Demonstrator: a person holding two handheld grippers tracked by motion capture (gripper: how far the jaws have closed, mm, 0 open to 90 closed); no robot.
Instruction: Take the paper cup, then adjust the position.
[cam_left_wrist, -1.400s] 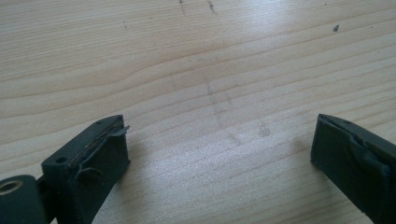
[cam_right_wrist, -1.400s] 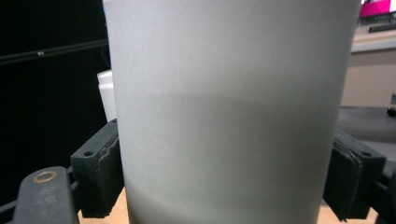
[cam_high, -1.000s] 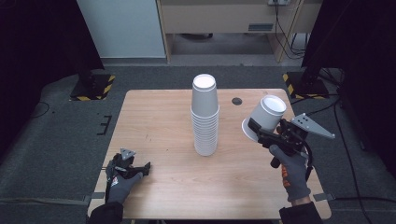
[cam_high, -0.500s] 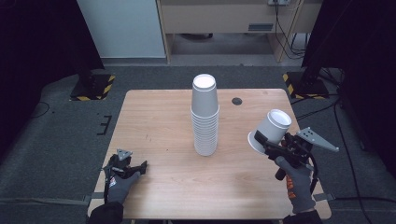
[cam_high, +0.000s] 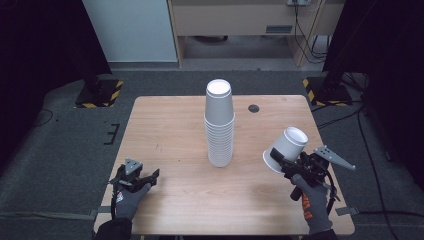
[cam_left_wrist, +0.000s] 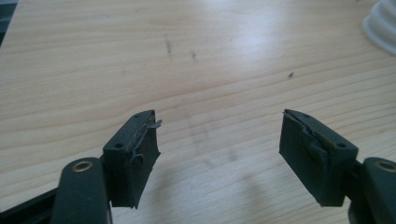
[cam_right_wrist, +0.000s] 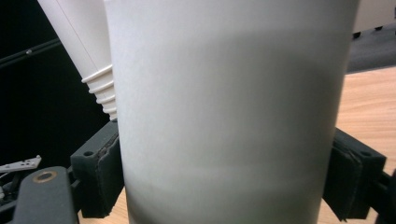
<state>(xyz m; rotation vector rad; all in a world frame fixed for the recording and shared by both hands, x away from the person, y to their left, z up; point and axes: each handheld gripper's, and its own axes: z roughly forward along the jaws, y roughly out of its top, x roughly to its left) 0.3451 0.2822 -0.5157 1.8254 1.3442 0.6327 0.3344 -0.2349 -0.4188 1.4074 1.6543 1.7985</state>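
A tall stack of white paper cups (cam_high: 219, 125) stands upside down at the middle of the wooden table (cam_high: 170, 125). My right gripper (cam_high: 278, 161) is shut on a single white cup (cam_high: 286, 149), tilted above the table's right side and apart from the stack. In the right gripper view the held cup (cam_right_wrist: 224, 112) sits between both pads, with the stack (cam_right_wrist: 88, 56) behind it to the left. My left gripper (cam_high: 150, 178) rests low at the front left, open with nothing in it. Its view shows the jaws wide apart (cam_left_wrist: 219, 144) over bare wood, and the stack's base (cam_left_wrist: 380, 25) at the top right.
A small black round grommet (cam_high: 253, 108) sits in the table's far right part. Yellow-and-black striped stand bases (cam_high: 100, 95) (cam_high: 325, 90) lie on the floor beyond the far corners. A cable trails from the right gripper past the table's right edge.
My right gripper has carried the single cup lower and nearer the table's front edge. The left gripper has barely moved.
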